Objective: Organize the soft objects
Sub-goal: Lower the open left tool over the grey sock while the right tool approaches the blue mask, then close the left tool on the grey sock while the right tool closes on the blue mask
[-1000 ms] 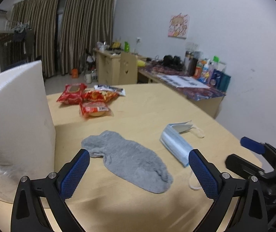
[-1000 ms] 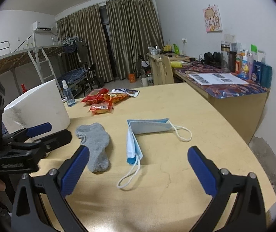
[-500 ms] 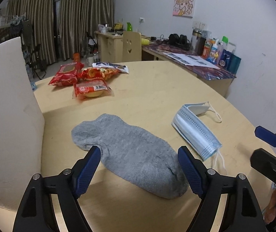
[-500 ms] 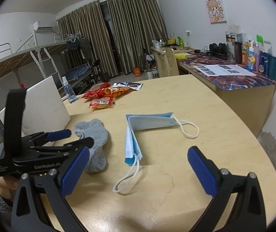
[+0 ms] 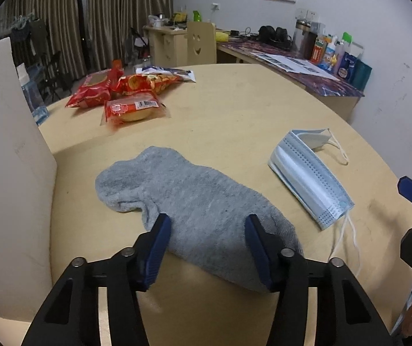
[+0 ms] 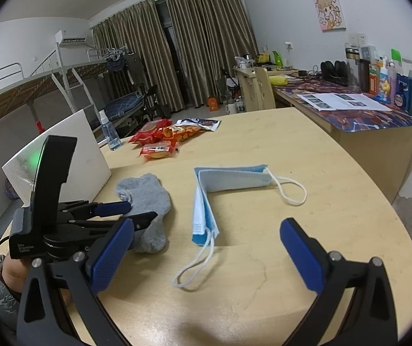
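The left tool (image 5: 207,230) is sitting open around the gray sock (image 5: 194,201); next it needs squeezing. The right tool (image 6: 206,248) is waiting open.

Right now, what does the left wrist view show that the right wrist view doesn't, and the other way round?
Only the left wrist view shows the left gripper from behind, jaws open, astride the toe end of the sock.

Only the right wrist view shows the bunk bed, the spray bottle and the right gripper head on, jaws wide, holding nothing, near the mask.

Both show the sock, the mask, the snack packs, the white board and the table.
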Demonstrator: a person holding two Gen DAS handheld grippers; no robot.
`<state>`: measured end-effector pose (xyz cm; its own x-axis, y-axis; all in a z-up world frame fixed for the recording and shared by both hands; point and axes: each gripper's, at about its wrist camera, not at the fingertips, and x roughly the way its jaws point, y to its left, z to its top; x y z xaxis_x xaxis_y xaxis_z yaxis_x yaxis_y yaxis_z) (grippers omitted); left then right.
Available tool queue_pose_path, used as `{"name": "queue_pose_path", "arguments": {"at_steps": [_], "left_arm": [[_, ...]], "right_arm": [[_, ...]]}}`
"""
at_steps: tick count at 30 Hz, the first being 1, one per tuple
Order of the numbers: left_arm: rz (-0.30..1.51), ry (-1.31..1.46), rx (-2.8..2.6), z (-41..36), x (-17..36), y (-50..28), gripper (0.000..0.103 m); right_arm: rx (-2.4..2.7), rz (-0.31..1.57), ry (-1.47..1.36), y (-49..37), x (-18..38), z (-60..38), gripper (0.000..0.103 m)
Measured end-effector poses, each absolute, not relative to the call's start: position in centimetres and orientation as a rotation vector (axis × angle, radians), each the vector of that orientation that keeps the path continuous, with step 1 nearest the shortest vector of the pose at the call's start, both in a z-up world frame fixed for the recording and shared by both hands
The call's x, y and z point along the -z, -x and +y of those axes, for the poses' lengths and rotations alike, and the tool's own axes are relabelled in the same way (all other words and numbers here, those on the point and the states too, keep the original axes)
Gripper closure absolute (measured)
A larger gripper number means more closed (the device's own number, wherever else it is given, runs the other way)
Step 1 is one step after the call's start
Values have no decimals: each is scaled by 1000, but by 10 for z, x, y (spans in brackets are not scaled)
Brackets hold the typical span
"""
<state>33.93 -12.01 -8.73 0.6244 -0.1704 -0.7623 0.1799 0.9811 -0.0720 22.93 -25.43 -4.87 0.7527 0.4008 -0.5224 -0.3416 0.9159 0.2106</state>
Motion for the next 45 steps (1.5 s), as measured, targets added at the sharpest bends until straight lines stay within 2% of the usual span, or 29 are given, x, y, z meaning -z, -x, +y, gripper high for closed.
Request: {"name": "queue_pose_path", "arguments": {"at_steps": [4, 6, 8, 11, 25, 26, 28, 32, 34, 41, 42, 45], "left_arm": [[873, -19, 185, -120, 88, -340, 57], [873, -30, 179, -120, 88, -340, 70], [872, -42, 173, -120, 87, -339, 94], [870, -41, 201, -119, 86, -339, 98], [789, -42, 231, -111, 75, -319, 98], [787, -42, 233, -111, 74, -318, 98], [775, -36, 231, -110, 71, -316, 98], [759, -15, 223, -104, 67, -314, 98], [757, -8, 223, -103, 66, -314, 98], [743, 0, 225, -102, 64, -312, 98], [742, 1, 226, -102, 64, -311, 98], [743, -4, 229, -102, 64, -311, 98]], "right_arm": [[-405, 604, -90, -232, 49, -251, 0], [-404, 612, -83, -234, 49, -249, 0], [-405, 621, -73, -237, 48, -246, 0], [-402, 637, -51, -241, 49, -242, 0], [-370, 714, -6, -273, 56, -234, 1], [-369, 724, -2, -275, 56, -232, 4], [-367, 737, 9, -279, 58, -229, 17], [-393, 787, 28, -289, 66, -220, 30], [-383, 810, 40, -292, 70, -216, 48], [-351, 840, 62, -298, 76, -210, 82], [-353, 844, 65, -298, 76, -209, 92], [-362, 852, 31, -299, 78, -212, 95]]}}
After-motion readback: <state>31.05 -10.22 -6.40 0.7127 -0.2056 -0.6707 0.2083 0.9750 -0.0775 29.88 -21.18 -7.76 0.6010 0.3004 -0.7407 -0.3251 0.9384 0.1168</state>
